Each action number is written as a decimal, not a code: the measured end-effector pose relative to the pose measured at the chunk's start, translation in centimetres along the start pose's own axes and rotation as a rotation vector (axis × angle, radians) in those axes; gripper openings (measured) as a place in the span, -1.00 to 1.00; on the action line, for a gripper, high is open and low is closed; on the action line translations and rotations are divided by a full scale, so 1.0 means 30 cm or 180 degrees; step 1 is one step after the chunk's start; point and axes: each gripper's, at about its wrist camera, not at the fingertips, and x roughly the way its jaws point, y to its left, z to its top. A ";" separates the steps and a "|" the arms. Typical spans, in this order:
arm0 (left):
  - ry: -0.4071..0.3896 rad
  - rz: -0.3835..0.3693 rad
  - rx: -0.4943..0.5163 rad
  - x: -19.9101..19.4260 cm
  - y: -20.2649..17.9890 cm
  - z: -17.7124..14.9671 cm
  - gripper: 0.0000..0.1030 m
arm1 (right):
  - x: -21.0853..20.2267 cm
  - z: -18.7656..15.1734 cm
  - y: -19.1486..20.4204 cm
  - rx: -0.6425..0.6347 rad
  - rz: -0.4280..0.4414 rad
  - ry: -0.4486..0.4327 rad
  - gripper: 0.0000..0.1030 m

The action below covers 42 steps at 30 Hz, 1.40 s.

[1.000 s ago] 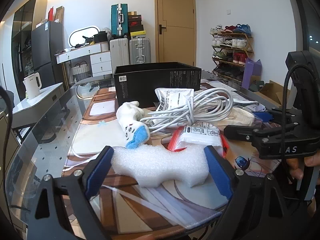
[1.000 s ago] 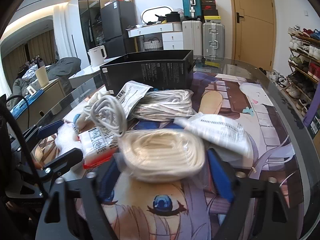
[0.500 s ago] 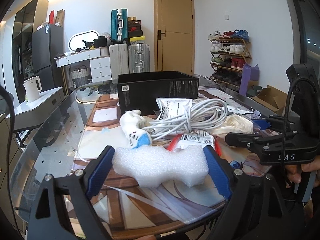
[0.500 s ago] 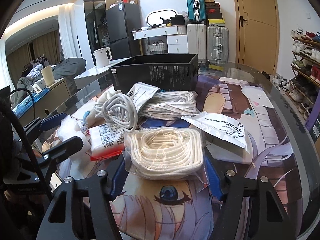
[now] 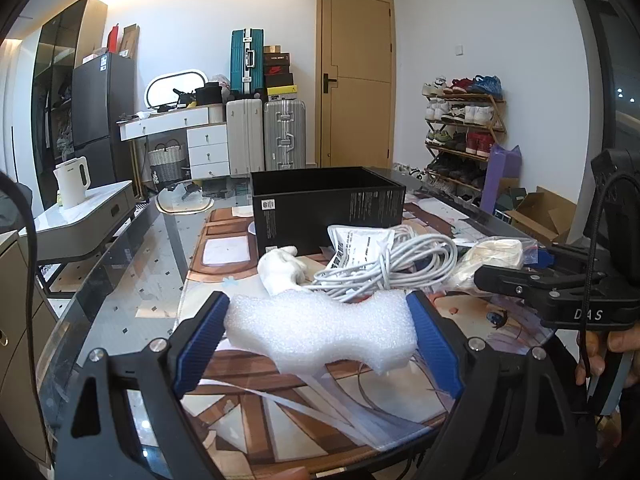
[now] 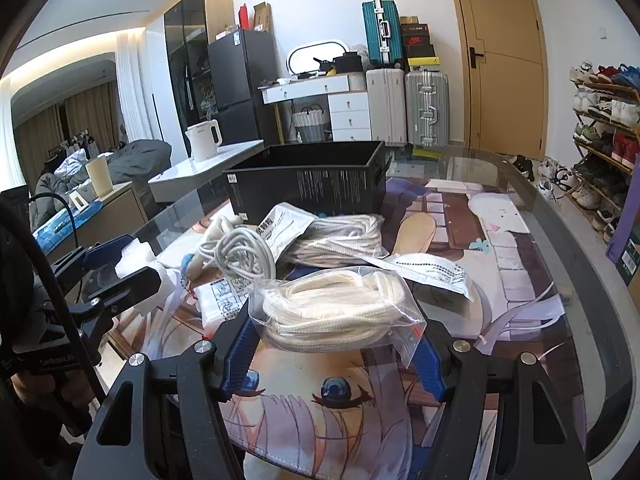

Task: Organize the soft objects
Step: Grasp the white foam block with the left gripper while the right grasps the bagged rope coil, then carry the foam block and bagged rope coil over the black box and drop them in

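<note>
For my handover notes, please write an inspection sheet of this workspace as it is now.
Surface: glass table with a printed mat.
Job's things: white foam piece; bagged rope; open black box; small plush; second rope bundle.
Clutter: printed pouches.
Grippers: left gripper shut on the foam piece; right gripper shut on the bagged rope.
Cables: grey cable coil on the pile.
Surroundings: suitcases, door, shoe rack, kettle.
</note>
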 end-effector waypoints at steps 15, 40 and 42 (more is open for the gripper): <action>-0.0049 0.0006 -0.0127 -0.006 0.042 0.050 0.72 | -0.076 0.034 -0.004 0.0033 0.0060 -0.0222 0.31; -0.0179 0.0096 -0.0028 0.081 0.044 0.230 0.73 | -0.027 0.266 -0.019 -0.0142 0.0136 -0.0475 0.31; -0.0187 0.0100 -0.0016 0.093 0.047 0.243 0.73 | -0.017 0.279 -0.024 -0.0158 0.0114 -0.0477 0.31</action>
